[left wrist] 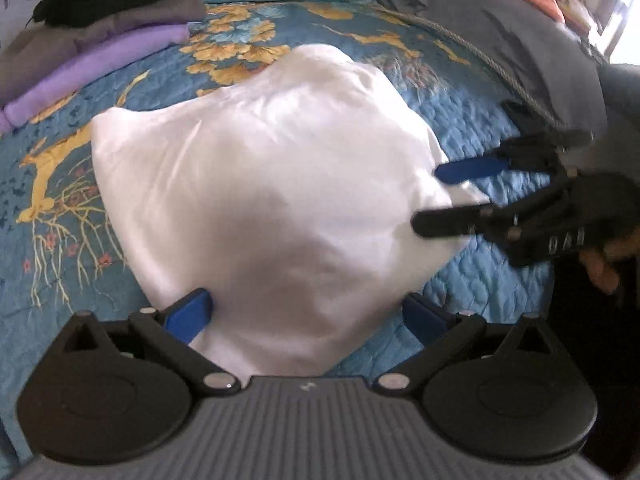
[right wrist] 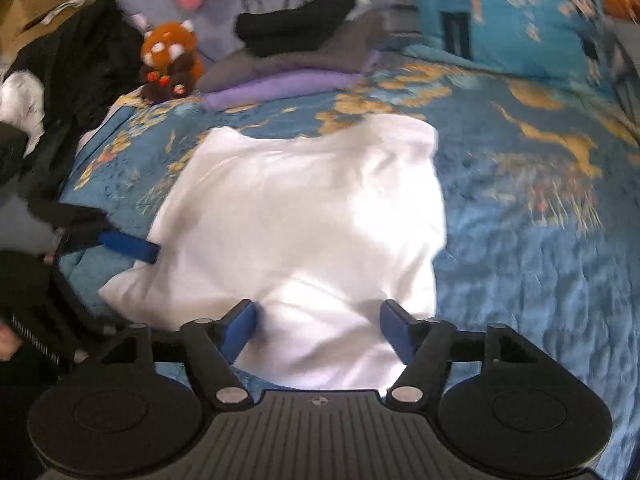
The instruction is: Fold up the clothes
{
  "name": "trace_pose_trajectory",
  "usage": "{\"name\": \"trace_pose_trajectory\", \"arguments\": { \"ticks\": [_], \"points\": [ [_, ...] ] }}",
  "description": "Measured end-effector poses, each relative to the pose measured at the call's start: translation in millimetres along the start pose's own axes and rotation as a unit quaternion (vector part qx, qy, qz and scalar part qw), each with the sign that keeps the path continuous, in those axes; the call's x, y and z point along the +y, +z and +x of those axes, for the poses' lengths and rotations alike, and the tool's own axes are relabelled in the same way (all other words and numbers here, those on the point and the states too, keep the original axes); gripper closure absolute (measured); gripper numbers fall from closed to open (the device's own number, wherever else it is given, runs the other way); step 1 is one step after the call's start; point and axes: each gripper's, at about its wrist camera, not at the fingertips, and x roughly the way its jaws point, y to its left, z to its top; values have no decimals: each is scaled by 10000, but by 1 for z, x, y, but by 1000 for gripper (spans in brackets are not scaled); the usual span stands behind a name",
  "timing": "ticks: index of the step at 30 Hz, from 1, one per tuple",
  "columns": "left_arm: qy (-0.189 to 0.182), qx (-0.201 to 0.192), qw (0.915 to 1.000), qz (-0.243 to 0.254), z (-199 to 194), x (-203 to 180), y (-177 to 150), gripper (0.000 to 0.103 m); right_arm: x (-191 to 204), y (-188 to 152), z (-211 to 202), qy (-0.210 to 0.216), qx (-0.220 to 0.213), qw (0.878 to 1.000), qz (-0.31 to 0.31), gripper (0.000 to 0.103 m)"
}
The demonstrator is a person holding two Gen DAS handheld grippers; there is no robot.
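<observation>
A white garment [left wrist: 260, 184] lies folded into a rough square on the blue patterned bedspread [left wrist: 472, 120]. My left gripper [left wrist: 306, 314] hangs over its near edge, jaws wide apart, with the cloth under and between the blue pads and neither pad pressing it. My right gripper [left wrist: 436, 196] comes in from the right at the garment's right corner, and a bit of white cloth shows between its spread fingers. In the right wrist view the right gripper [right wrist: 318, 328] is open over the near edge of the garment [right wrist: 304, 208]. The left gripper's blue pad [right wrist: 128, 248] touches the cloth's left edge.
A stack of folded purple, grey and black clothes [right wrist: 296, 60] sits at the back of the bed, beside a brown plush toy [right wrist: 168, 64]. A cartoon pillow [right wrist: 500, 12] lies at the head. A grey garment with a cord [left wrist: 500, 28] and dark clothes [right wrist: 80, 80] flank the bed.
</observation>
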Motion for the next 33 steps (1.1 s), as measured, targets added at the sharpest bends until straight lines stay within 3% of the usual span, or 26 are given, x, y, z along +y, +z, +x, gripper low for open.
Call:
{"name": "trace_pose_trajectory", "arguments": {
  "ticks": [6,8,11,15,17,20,23,25,27,28,30,33],
  "points": [
    [-27,-104,9999,-13,-3,1,-5,0,0,0,-1,-5,23,10000,6,33],
    [-254,-307,9989,-266,-19,7,-3,0,-1,7,-12,-13,-9,9999,140,37],
    [-669,-693,9935,-611,-45,16,1,0,-1,15,-36,-44,-421,9989,219,38],
    [-1281,-1094,9843,-526,-56,12,12,0,11,21,-38,-276,-546,9977,-304,37],
    [-1465,-970,9838,-365,-46,7,19,0,12,23,-30,-338,-485,9972,-461,40],
    [-1391,-451,9890,-227,-20,8,20,0,8,24,-15,-392,-316,9971,-572,38],
    [-1347,-222,9906,-118,-4,13,18,0,4,19,0,-412,-105,9976,-554,34],
    [-1216,-155,9925,31,0,13,18,0,2,16,9,-425,35,9976,-541,22],
    [-1027,-107,9943,254,4,7,17,0,-11,13,17,-391,125,9991,-73,5],
    [-927,-106,9949,372,6,3,15,0,-19,11,20,-305,117,9993,169,5],
    [-716,-119,9958,550,8,-4,12,0,-17,9,19,-347,99,9993,64,4],
    [-683,-192,9967,402,9,-2,10,0,-15,13,17,-373,208,9991,29,5]
  ]
}}
